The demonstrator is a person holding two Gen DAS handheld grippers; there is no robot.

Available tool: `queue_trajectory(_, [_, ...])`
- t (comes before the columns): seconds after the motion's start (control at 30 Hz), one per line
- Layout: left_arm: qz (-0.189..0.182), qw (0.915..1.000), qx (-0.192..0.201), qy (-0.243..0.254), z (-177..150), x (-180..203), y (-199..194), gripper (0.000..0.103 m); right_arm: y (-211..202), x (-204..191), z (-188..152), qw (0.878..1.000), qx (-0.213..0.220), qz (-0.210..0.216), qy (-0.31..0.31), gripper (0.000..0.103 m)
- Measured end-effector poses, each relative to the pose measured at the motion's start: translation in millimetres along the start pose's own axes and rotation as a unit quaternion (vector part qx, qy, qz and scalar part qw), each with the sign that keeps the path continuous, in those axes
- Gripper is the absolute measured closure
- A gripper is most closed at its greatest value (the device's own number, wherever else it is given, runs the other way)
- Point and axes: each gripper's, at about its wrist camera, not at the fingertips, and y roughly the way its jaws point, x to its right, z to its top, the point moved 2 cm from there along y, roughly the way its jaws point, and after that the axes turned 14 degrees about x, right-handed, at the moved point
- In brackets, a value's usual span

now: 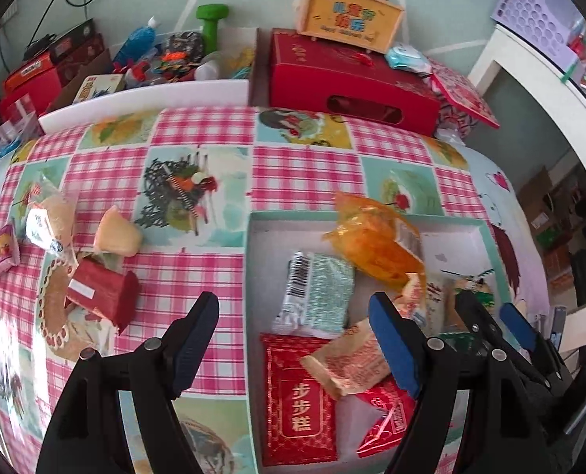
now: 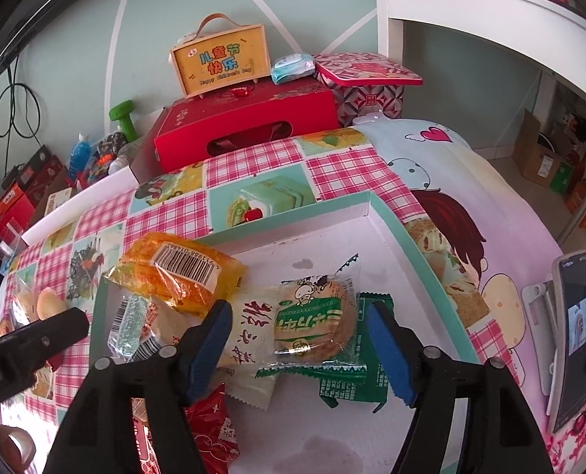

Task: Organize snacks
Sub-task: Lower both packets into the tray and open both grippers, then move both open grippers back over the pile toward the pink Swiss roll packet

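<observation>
A shallow white box with teal rim (image 1: 249,276) (image 2: 387,217) lies on the checked tablecloth and holds several snack packets: an orange pack (image 1: 376,245) (image 2: 182,272), a pale green pack (image 1: 320,296), a red packet (image 1: 299,399) and a green-labelled biscuit (image 2: 312,324). My left gripper (image 1: 293,339) is open and empty over the box's left rim. My right gripper (image 2: 297,339) is open above the biscuit packets, holding nothing; it also shows in the left wrist view (image 1: 490,316). Loose snacks lie left of the box: a red pack (image 1: 103,296), a yellow cake (image 1: 117,233) and a clear-wrapped bun (image 1: 50,221).
A red gift box (image 1: 352,79) (image 2: 245,126) with a yellow carry case (image 1: 348,8) on top stands at the table's back. Clutter and a green dumbbell (image 1: 212,19) sit behind a white board. A phone on a stand (image 2: 573,335) is at the right.
</observation>
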Motion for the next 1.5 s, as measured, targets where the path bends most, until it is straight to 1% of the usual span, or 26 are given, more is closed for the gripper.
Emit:
queue_trajectory(0.03, [0.005, 1.0, -0.002, -0.001, 0, -2, 2, 0.024, 1, -1, -1, 1.0, -0.001, -0.001, -0.001, 0.014])
queue_trajectory(0.07, [0.011, 0.9999, -0.003, -0.002, -1, -5, 3, 0.023, 1, -1, -1, 1.0, -0.002, -0.001, -0.003, 0.011])
queue_trajectory(0.1, [0.016, 0.9999, -0.004, -0.003, -1, -7, 4, 0.022, 1, -2, -1, 1.0, -0.001, 0.0, -0.005, 0.01])
queue_trajectory(0.13, [0.021, 0.9998, -0.004, -0.004, -2, -9, 5, 0.018, 2, -3, -2, 1.0, -0.001, 0.0, -0.006, 0.009])
queue_trajectory(0.17, [0.024, 0.9997, -0.004, -0.005, -2, -11, 6, 0.017, 2, -3, -2, 1.0, -0.002, 0.0, -0.007, 0.009])
queue_trajectory(0.2, [0.027, 0.9996, -0.003, -0.006, -2, -13, 7, 0.017, 2, -3, -2, 1.0, -0.002, 0.0, -0.007, 0.007])
queue_trajectory(0.23, [0.029, 0.9996, -0.003, -0.006, -2, -14, 7, 0.017, 3, -4, -2, 1.0, -0.003, 0.0, -0.006, 0.003])
queue_trajectory(0.3, [0.034, 0.9994, -0.003, -0.008, -2, -16, 8, 0.017, 3, -4, -3, 1.0, -0.003, -0.001, -0.006, 0.0])
queue_trajectory(0.33, [0.038, 0.9992, -0.003, -0.009, -3, -17, 9, 0.016, 3, -4, -3, 1.0, -0.003, -0.001, -0.006, 0.0])
queue_trajectory(0.43, [0.06, 0.9981, -0.002, -0.01, -4, -22, 13, 0.002, 2, -5, -2, 1.0, 0.0, -0.001, -0.005, 0.0])
queue_trajectory(0.5, [0.067, 0.9977, -0.003, -0.013, -4, -25, 15, 0.002, 1, -5, -2, 1.0, 0.002, 0.0, -0.005, 0.0])
queue_trajectory(0.7, [0.071, 0.9973, -0.002, -0.019, -4, -30, 16, 0.002, 0, -3, 0, 1.0, 0.007, -0.001, 0.004, 0.0])
queue_trajectory(0.87, [0.066, 0.9977, -0.006, -0.014, -4, -28, 16, 0.002, -2, -6, 1, 1.0, 0.006, -0.002, -0.006, 0.0])
queue_trajectory(0.97, [0.061, 0.9981, -0.006, -0.01, -2, -27, 13, 0.002, -9, -11, 6, 1.0, 0.015, 0.007, -0.008, 0.0])
queue_trajectory(1.1, [0.057, 0.9984, 0.006, 0.003, 4, -25, 2, 0.002, -17, -20, 9, 1.0, 0.018, 0.013, -0.015, 0.0])
queue_trajectory(1.3, [0.069, 0.9971, 0.017, 0.028, 8, -30, -7, 0.002, -18, -36, 5, 0.999, -0.003, 0.012, -0.036, 0.0])
queue_trajectory(1.5, [0.099, 0.9944, 0.022, 0.03, 10, -55, -14, 0.002, -27, -61, 5, 0.998, 0.004, 0.046, -0.039, 0.0])
